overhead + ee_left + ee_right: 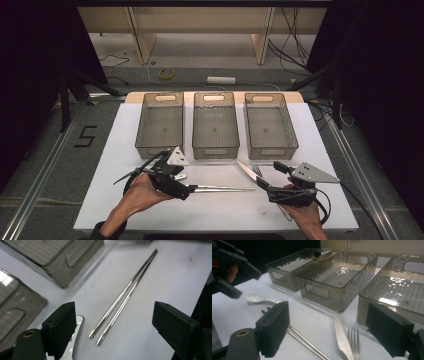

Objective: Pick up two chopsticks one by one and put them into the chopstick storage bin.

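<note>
Fingers (150, 186) grip above a white table (210, 210), grey floor (45, 165) around.

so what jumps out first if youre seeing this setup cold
Three clear bins in a row across the far half of the white table catch the eye first. In front of them lies loose cutlery: metal chopsticks mid-table, a knife and fork to their right, and a white spoon near the left gripper, whose open jaws straddle the chopsticks. The right gripper hovers open over the knife and fork.
</note>
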{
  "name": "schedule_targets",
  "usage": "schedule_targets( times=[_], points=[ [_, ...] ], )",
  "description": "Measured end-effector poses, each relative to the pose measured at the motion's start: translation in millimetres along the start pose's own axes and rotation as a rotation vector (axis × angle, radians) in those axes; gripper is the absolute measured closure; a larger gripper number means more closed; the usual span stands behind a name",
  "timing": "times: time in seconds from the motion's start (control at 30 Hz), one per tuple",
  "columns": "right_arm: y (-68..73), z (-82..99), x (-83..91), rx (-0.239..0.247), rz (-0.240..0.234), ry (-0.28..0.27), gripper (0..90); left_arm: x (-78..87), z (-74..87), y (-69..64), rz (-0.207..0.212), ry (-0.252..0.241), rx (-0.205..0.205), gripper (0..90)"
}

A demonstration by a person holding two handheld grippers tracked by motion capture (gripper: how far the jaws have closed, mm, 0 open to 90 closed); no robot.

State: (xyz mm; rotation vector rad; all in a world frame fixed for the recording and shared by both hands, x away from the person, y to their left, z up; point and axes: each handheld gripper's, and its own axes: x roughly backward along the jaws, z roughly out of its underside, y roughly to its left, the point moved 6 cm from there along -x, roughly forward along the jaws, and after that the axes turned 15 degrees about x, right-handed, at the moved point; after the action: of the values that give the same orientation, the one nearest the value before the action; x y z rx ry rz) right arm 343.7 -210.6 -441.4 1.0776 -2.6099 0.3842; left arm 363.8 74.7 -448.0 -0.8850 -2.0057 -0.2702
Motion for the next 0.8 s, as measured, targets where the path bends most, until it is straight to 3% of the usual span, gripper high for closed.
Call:
schedule_targets(
  times=[0.27, 0.43, 0.8],
  points=[
    [1.4, 0.8, -2.1, -0.001, -0.011, 0.008, 20.1, -27.9, 5.9, -8.4, -0.030, 0.172, -0.087, 26.8],
    [2.5, 0.8, -3.3, 0.004, -0.016, 0.011, 20.1, -41.1, 9.3, -12.2, -0.020, 0.228, -0.134, 33.5],
    [2.4, 1.1, -3.8, 0.005, -0.023, 0.012, 20.1, -56.1, 9.2, -4.7, -0.036, 0.303, -0.176, 54.1]
  ],
)
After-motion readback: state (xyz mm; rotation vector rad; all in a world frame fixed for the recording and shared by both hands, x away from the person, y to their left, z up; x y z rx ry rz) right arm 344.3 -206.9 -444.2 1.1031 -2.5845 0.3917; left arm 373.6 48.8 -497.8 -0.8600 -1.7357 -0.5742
